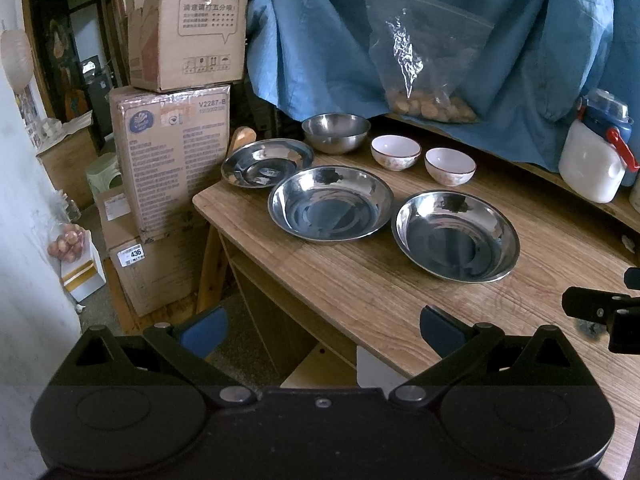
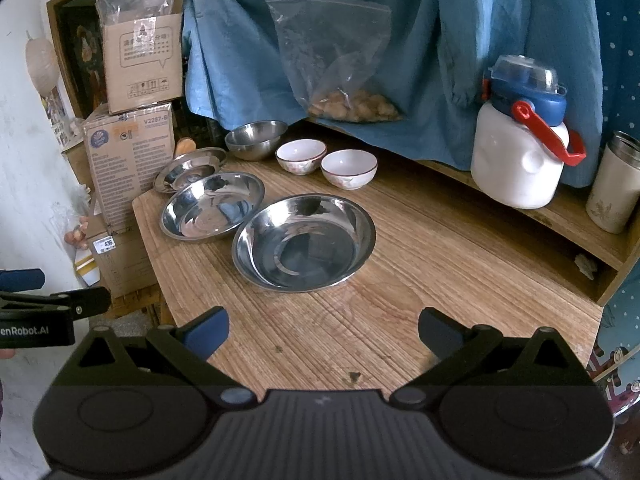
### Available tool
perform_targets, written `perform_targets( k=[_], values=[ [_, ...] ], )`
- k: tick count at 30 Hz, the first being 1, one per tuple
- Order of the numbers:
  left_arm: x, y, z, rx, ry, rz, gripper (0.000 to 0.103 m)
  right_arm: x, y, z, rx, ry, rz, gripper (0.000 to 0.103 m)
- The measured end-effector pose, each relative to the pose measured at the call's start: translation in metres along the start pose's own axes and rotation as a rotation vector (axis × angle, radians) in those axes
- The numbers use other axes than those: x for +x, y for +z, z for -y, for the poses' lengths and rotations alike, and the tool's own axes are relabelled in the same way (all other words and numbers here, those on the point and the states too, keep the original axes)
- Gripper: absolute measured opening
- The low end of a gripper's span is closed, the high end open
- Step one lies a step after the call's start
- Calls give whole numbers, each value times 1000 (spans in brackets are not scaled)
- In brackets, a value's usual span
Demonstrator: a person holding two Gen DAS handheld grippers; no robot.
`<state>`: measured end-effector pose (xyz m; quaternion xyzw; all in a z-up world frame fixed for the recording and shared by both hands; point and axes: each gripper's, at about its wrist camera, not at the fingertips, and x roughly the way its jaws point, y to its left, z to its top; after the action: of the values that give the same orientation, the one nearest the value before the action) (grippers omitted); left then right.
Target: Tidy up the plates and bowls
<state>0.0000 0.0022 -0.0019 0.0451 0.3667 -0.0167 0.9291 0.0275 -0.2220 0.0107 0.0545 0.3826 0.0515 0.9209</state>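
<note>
Three steel plates lie rim-up in a row that runs diagonally across the wooden table [image 2: 440, 240], from its far left corner toward the middle. The small flat plate [image 1: 267, 162] sits at the corner, with part of its rim over the table edge. The middle plate [image 1: 330, 204] comes next, and the nearest plate [image 1: 456, 236] lies furthest right. From the left wrist view the small and middle plates almost touch; from the right wrist view the middle one hides part of the small one.

Behind them a second row follows the back of the table: a steel bowl [image 1: 336, 133], then two white bowls with a thin dark rim, the left bowl [image 1: 395, 152] and the right bowl [image 1: 450, 166], just beside each other. All stand upright, mouths up.

The near half of the table is bare wood, open on the right up to a raised shelf [image 2: 560, 216] carrying a white jug [image 2: 520, 160] and a steel tumbler [image 2: 614, 184] cut off by the frame. Blue cloth [image 2: 440, 40] hangs behind, with a clear bag [image 2: 340, 64] of brownish lumps in front of it. Cardboard boxes [image 1: 176, 160] stand stacked left of the table.

The left gripper [image 1: 322, 330] hovers over the table's near left edge, fingers spread wide, holding nothing. The right gripper [image 2: 324, 330] hovers above the bare near wood, fingers likewise spread and empty.
</note>
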Motion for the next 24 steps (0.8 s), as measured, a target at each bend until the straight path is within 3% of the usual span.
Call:
perform_targets(
  k=[24],
  values=[
    [1,-1,-1,-3,0,-2,102,2,0,1,1,1,-1,103]
  ],
)
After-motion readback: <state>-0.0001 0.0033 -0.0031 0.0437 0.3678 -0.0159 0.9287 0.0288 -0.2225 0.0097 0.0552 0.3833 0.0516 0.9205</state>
